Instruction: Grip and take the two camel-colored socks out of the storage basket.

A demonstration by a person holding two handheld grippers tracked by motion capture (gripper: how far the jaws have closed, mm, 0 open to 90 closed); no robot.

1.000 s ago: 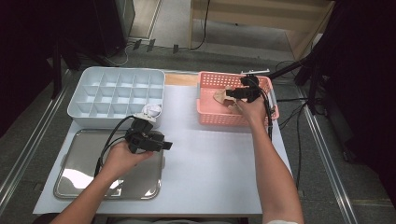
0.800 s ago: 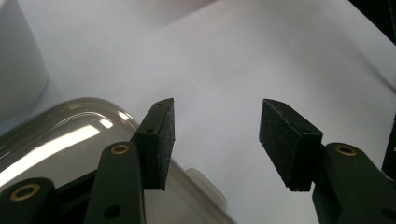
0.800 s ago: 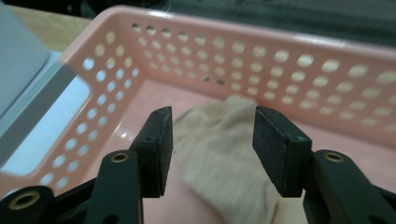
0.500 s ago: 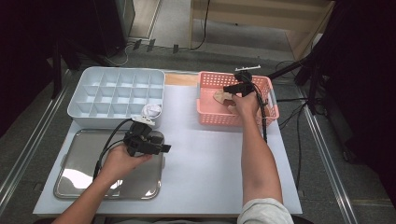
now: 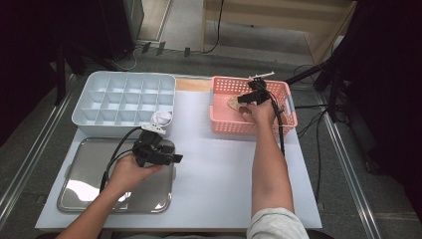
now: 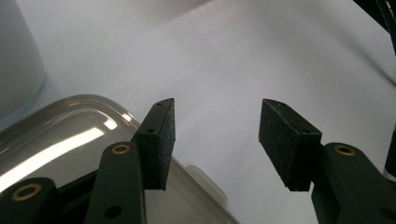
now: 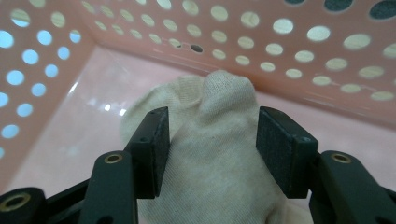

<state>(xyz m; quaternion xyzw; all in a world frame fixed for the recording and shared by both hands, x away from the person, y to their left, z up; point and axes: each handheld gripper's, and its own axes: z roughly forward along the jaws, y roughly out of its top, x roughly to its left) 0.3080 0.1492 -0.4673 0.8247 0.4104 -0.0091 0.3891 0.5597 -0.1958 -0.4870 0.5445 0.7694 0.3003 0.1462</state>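
Surface: white table (image 5: 219, 164), dark floor around
Cloth (image 7: 205, 140): beige, bunched in pink basket (image 5: 219, 122)
Right gripper (image 5: 242, 99): jaws just opened, spread around cloth
Left gripper (image 5: 171, 158): jaws spread, empty, over metal tray (image 5: 79, 179) edge

We see a crumpled beige cloth (image 7: 215, 140) bunched into a raised fold on the pink basket's (image 7: 289, 42) floor.

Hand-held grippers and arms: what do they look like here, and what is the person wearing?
Both hand-held grippers, left and right, are black, each trailing a black cable. Close up, the left hand-held gripper has two black arms with brass-coloured rivets and dark, rough rectangular pads; the right matches it. The forearms are bare; a light grey short sleeve shows on the right arm.
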